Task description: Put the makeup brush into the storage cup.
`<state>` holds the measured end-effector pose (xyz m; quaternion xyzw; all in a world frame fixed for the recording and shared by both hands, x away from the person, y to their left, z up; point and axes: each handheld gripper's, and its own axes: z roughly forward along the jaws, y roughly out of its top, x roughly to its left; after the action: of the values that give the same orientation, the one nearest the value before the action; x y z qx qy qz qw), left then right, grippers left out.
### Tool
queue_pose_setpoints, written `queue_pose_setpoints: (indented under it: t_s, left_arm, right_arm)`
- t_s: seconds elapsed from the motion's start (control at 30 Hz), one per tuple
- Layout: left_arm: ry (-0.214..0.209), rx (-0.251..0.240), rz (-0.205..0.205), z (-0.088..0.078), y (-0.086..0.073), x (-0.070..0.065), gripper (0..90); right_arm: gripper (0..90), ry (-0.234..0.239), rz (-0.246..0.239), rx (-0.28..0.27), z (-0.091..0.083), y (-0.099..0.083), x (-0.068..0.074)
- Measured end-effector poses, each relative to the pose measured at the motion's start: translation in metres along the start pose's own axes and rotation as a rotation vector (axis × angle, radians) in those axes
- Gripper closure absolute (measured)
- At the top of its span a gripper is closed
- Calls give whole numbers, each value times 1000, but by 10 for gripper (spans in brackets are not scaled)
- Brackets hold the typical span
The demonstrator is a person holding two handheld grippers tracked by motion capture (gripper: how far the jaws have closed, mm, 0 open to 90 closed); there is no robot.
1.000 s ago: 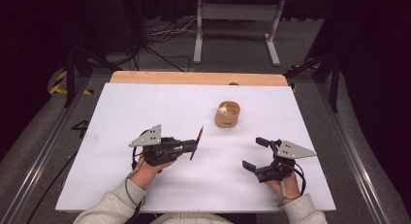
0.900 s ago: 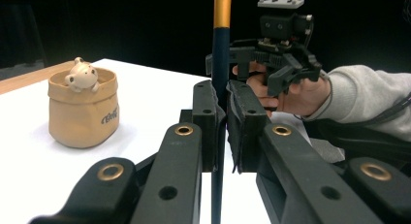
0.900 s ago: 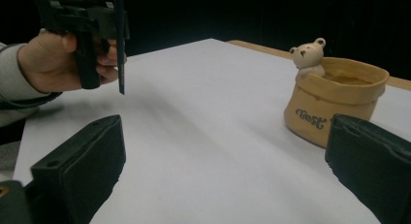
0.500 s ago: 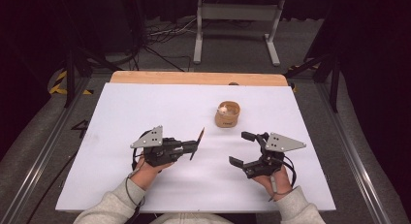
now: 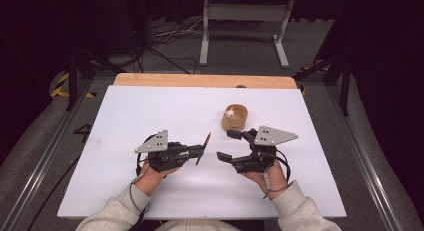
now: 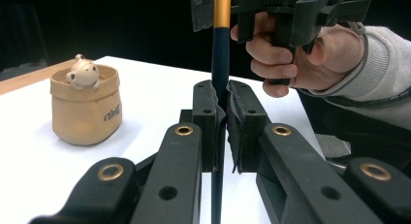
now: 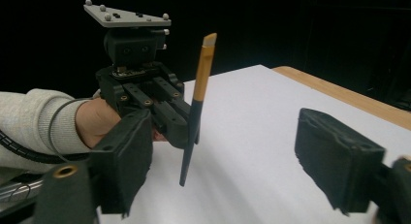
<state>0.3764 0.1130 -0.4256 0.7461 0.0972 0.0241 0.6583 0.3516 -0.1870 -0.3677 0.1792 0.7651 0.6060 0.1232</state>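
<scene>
A slender brush with a dark blue handle, a gold ferrule and a pale angled tip (image 5: 202,148) stands clamped between the fingers (image 6: 207,118) of the left gripper (image 5: 199,151), above the white bench (image 5: 150,111) and clear of its surface. In the left gripper view the two black pads press on the handle from both sides, the gold ferrule rising above them. In the right gripper view the brush (image 7: 197,103) leans slightly, tip uppermost, with its lower end hanging free over the bench.

The right gripper (image 5: 231,144) is held just beside the brush, facing it. Its fingers (image 7: 334,161) are spread, with nothing between them; they have just been closing. The brush lies beyond them, between the two grippers.

A person's hands in light grey sleeves (image 5: 120,211) hold both grippers at the near side of the bench. Each gripper carries a grey three-cornered plate (image 5: 272,135).

A small tan sack-shaped pot with a pale animal figure peeking out of it (image 5: 234,116) stands on the bench just beyond the right gripper, apart from the brush. A strip of bare wood (image 5: 200,80) edges the far side of the bench.
</scene>
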Motion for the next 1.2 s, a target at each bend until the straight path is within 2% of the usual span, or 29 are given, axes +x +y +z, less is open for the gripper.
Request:
queue_pose_setpoints:
  t_s: [0.2,0.37,0.43,0.7,0.8,1.03,1.2]
  left_arm:
    - [-3,6,4,1,0,-1,827]
    - [-1,6,5,1,0,-1,827]
    - [-1,6,8,1,0,-1,827]
    - [0,11,16,2,0,-2,827]
    - [1,8,18,2,-1,-2,827]
    - [-2,6,27,3,-1,-3,827]
    - [-3,5,15,2,-1,-3,819]
  right_arm:
    - [344,22,-13,24,14,4,4]
    - [487,42,-4,39,25,5,6]
    - [558,40,10,37,27,6,5]
    - [704,51,33,25,29,8,5]
    - [786,52,35,24,29,8,5]
    - [829,70,45,20,30,10,6]
    - [836,80,55,22,30,10,5]
